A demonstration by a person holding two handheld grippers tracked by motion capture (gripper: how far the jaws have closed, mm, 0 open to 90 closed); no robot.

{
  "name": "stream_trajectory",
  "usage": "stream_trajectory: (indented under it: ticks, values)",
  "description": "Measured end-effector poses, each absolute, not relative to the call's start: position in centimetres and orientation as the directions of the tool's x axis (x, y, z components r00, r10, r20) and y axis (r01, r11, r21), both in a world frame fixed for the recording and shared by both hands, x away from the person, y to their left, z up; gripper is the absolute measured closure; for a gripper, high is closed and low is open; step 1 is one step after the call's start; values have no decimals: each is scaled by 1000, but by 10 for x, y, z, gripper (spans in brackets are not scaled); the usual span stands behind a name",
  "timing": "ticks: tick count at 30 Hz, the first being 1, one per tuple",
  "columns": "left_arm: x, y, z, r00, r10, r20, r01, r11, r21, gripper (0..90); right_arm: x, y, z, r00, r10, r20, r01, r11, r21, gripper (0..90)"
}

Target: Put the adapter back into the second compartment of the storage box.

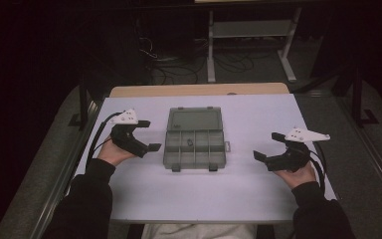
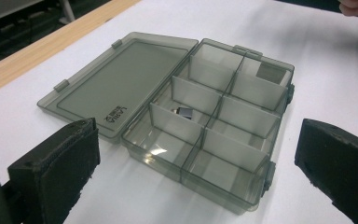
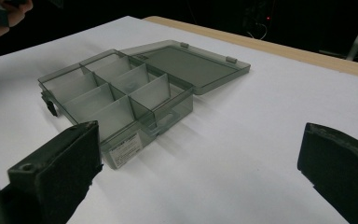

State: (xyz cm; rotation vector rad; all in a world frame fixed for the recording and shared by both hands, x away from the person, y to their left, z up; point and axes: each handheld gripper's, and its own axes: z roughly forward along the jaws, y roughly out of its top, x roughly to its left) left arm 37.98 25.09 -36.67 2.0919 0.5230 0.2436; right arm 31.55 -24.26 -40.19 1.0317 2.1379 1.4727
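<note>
Compartment box (image 1: 195, 138), lid flung open, sits mid-tabletop (image 1: 258, 189) with both hand-held grippers, left (image 1: 148, 135) and right (image 1: 267, 146), wide and empty beside it, so I reckon nothing's begun; next comes reaching for the small dark piece (image 2: 185, 113) inside.

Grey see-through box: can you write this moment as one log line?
smoky grey clear plastic compartment box: lid open | small dark metal part: inside | left gripper: open | right gripper: open
</note>
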Motion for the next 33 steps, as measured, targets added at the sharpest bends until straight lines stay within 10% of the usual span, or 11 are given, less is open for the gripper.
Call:
stream_trajectory:
  ticks: [33]
  values:
    - [345,313,-389,784,615,-88,304,-256,918,0,309,-247,-401,-660,739,134,372,166,913,0]
